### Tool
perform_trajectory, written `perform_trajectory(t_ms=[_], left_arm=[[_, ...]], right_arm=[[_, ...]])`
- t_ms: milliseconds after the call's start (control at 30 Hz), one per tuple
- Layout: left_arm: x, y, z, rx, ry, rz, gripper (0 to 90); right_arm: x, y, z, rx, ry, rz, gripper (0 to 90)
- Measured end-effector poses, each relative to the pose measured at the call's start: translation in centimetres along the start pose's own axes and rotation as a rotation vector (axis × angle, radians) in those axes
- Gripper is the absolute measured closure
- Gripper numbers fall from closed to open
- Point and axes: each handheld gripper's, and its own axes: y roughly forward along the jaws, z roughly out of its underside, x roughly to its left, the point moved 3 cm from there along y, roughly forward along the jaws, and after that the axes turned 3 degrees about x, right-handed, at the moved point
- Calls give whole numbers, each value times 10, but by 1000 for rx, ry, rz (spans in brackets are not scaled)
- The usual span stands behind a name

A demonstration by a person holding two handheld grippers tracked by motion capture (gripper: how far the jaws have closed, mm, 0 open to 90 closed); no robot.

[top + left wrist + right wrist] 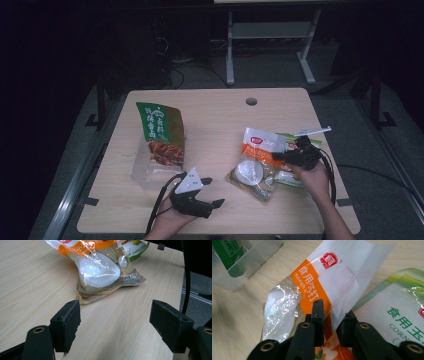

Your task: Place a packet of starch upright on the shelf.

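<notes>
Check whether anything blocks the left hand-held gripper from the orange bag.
Nothing visible does. In the left gripper view, bare table lies between the open left hand-held gripper and the orange bag, whose edge sits between the right hand-held gripper's jaws.

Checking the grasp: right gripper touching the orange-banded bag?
Touching. In the right gripper view the right gripper has both jaws closed on the edge of the orange-banded bag, the film pinched between the pads with no gap.

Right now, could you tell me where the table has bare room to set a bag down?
The bare patches are the middle strip between the green bag and the orange bag, and the far edge by the round hole. The right side is crowded by bags and the right gripper.
</notes>
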Motion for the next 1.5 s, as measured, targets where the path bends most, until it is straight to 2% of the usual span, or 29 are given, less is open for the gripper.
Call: perform_trajectory(t_ms=[167, 267, 467, 500, 633, 700, 733, 867, 900, 1067, 1100, 1200, 1233, 1267, 1300, 1367, 1500], left_arm=[[1, 1, 0, 4, -1, 1, 243], [2, 2, -1, 4, 1, 2, 244], [-1, 2, -5, -13, -21, 31, 244], [-1, 2, -8, -15, -16, 37, 244], [-1, 5, -11, -15, -22, 43, 244], [0, 8, -14, -9, -21, 43, 245], [0, 8, -14, -9, -21, 43, 245], [3, 13, -19, -10, -19, 40, 249], [4, 15, -21, -10, -25, 44, 249], [8, 24, -28, -17, -43, 45, 258], [8, 29, -31, -11, -43, 40, 262], [10, 33, -33, -3, -35, 30, 274], [11, 35, -33, 2, -37, 26, 275], [13, 37, -34, 2, -46, 26, 275], [15, 40, -34, 1, -64, 30, 283], [19, 44, -35, 7, -69, 22, 290], [23, 55, -37, 12, -103, 47, 343]], right_arm=[[4, -3, -1, -3, -16, -14, 887], [8, -5, -3, -14, -33, -26, 892], [26, -15, -8, -36, -79, -49, 895], [33, -18, -9, -40, -103, -50, 895], [43, -22, -11, -48, -137, -57, 895], [53, -26, -12, -58, -179, -65, 895], [53, -26, -12, -58, -179, -65, 895], [65, -30, -13, -69, -234, -81, 896], [71, -32, -13, -70, -254, -87, 896], [79, -35, -11, -70, -297, -101, 896], [83, -37, -10, -73, -326, -109, 896], [85, -38, -8, -73, -351, -115, 896], [87, -39, -6, -82, -375, -129, 896], [87, -39, -6, -82, -375, -129, 896], [87, -40, -5, -85, -396, -134, 896], [87, -40, -4, -84, -398, -138, 896], [86, -41, -1, -83, -404, -155, 896]])
